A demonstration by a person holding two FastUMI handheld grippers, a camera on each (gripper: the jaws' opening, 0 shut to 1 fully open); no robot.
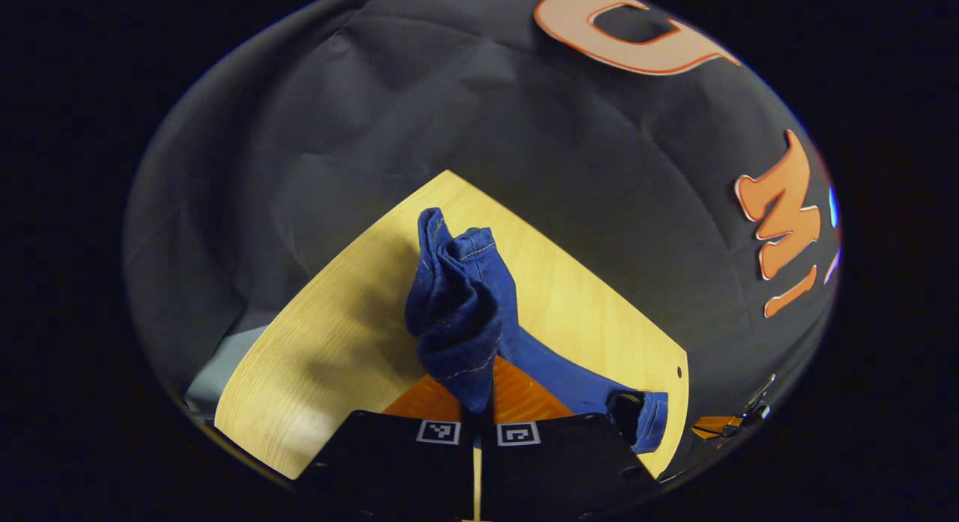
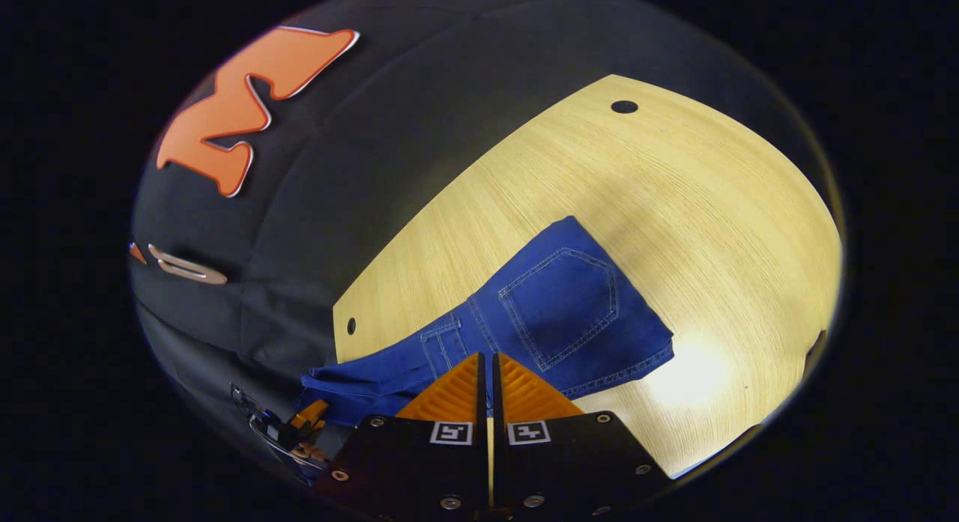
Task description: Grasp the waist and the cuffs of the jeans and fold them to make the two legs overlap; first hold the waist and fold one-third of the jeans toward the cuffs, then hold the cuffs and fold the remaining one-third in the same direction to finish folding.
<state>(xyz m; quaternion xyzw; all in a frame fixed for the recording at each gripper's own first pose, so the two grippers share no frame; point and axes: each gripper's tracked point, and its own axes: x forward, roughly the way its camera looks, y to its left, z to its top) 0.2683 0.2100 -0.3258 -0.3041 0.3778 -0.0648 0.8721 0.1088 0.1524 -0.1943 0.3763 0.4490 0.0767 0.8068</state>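
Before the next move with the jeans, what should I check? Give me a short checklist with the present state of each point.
1. Left gripper shut on the jeans: ok, the fingers are closed with bunched denim between them.
2. Right gripper shut on the jeans: ok, the fingers are closed at the waist edge.
3. Legs overlapping: cannot tell.
4. Table has bare room ahead for the fold: ok.
5. Cloth lies flat: not ok, it is bunched at the left gripper.
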